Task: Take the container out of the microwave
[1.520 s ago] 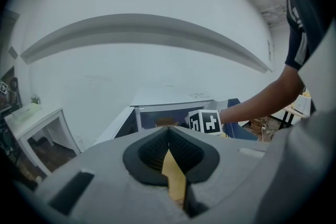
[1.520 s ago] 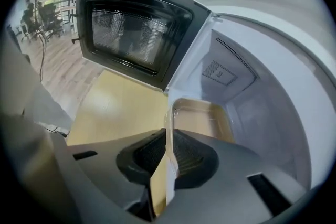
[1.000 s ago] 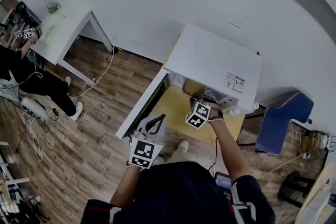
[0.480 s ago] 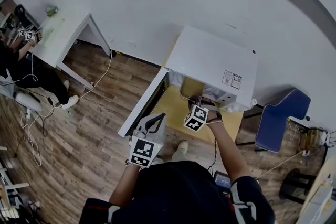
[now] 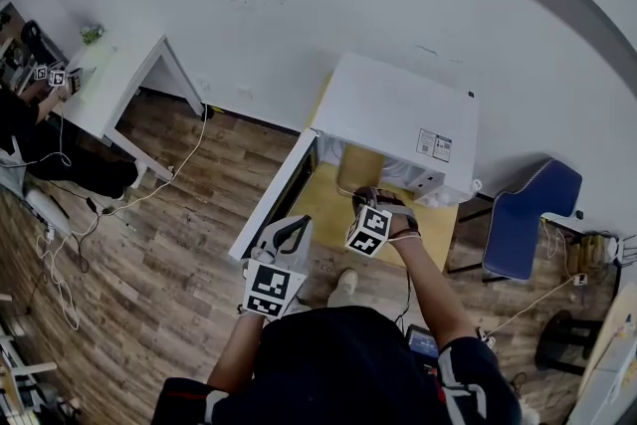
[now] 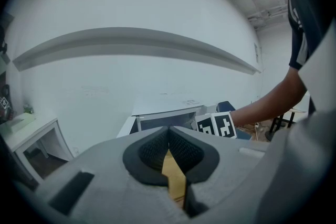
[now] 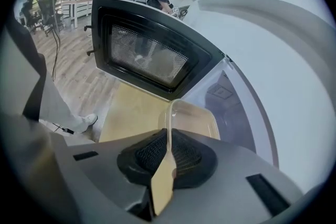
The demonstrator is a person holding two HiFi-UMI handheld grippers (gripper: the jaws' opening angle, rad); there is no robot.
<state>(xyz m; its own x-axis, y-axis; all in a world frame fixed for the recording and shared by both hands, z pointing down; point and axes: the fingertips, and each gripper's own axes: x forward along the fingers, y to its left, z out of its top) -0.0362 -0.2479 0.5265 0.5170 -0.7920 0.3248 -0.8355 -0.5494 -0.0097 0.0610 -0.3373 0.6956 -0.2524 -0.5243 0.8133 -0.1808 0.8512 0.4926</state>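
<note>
The right arm reaches forward from the body, forearm bare and nearly straight. The right gripper (image 5: 365,198) tips steeply down at the open mouth of the microwave (image 5: 398,114). Its jaws are clamped on the near rim of the container (image 7: 197,115), a clear, shallow plastic tub, and have just been closing a little tighter on that rim. The thin wall stands upright between the pads.

The container sits at the threshold of the cavity, over the yellow table (image 5: 318,204). The rest of it juts away from the gripper toward the opening. Whether its bottom touches the table I cannot tell. The door (image 5: 274,199) is swung wide to the left, its mesh window facing the right gripper's camera.

The left arm is bent and kept close to the torso. The left gripper (image 5: 292,229) points only slightly below level — toward the free edge of the door, but apart from it. Its jaws are together with nothing between the pads (image 6: 184,152); only a sliver of table shows through the slot beneath them.
</note>
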